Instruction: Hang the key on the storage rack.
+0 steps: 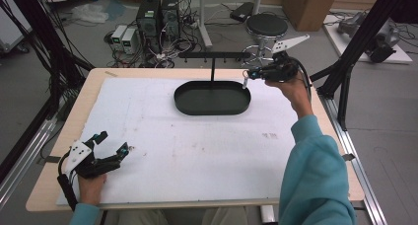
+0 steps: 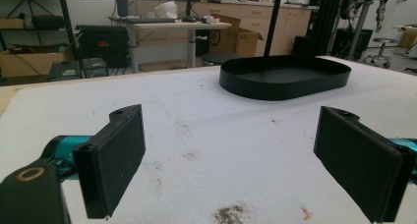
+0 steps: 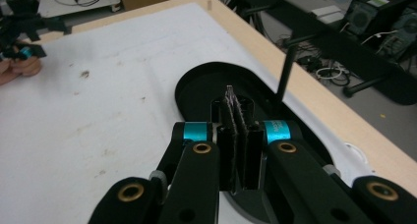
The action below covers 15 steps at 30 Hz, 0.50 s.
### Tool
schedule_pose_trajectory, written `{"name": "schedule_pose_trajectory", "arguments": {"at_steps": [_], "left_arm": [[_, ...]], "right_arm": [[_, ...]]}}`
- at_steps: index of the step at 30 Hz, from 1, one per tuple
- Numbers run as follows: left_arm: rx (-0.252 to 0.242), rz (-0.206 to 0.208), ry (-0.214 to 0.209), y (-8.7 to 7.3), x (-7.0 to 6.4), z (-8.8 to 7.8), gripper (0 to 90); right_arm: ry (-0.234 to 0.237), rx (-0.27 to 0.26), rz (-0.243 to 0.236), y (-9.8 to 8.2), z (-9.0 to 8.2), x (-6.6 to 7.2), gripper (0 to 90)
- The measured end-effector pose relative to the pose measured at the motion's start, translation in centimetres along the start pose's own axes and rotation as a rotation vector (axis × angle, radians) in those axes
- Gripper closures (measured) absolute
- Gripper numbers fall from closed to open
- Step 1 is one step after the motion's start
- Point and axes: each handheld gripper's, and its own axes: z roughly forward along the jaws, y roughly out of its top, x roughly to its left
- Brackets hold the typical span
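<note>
A black oval tray point(image 1: 212, 104) with a low upright rim lies flat and empty on the white mat point(image 1: 172, 151), upper centre of the high view. A thin black post point(image 1: 213, 69) with a crossbar point(image 1: 214, 54) on top rises at its far edge.

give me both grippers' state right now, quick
left gripper: open, holding nothing.
right gripper: jaws closed over the black tray; anything between them cannot be told.

White mat point(image 1: 187, 156) lay bare across near and middle table. Far centre was blocked by black oval tray point(image 1: 212, 97) and upright post point(image 1: 212, 69) with crossbar.
</note>
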Motion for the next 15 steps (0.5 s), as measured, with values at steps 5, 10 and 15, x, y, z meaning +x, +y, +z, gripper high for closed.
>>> {"name": "schedule_pose_trajectory", "arguments": {"at_steps": [5, 10, 15], "left_arm": [[-0.001, -0.003, 0.001, 0.0, 0.0, 0.0, 12.5], [0.002, -0.003, 0.002, 0.0, 0.0, 0.0, 12.5], [0.005, -0.005, 0.003, 0.0, 0.1, 0.0, 12.5]], "right_arm": [[-0.023, 0.002, 0.006, 1.0, -0.1, -1.0, 89.3], [-0.049, 0.004, 0.038, 1.8, 0.0, -2.0, 89.4], [-0.065, 0.021, 0.049, 1.7, 0.6, -2.7, 89.3]]}}
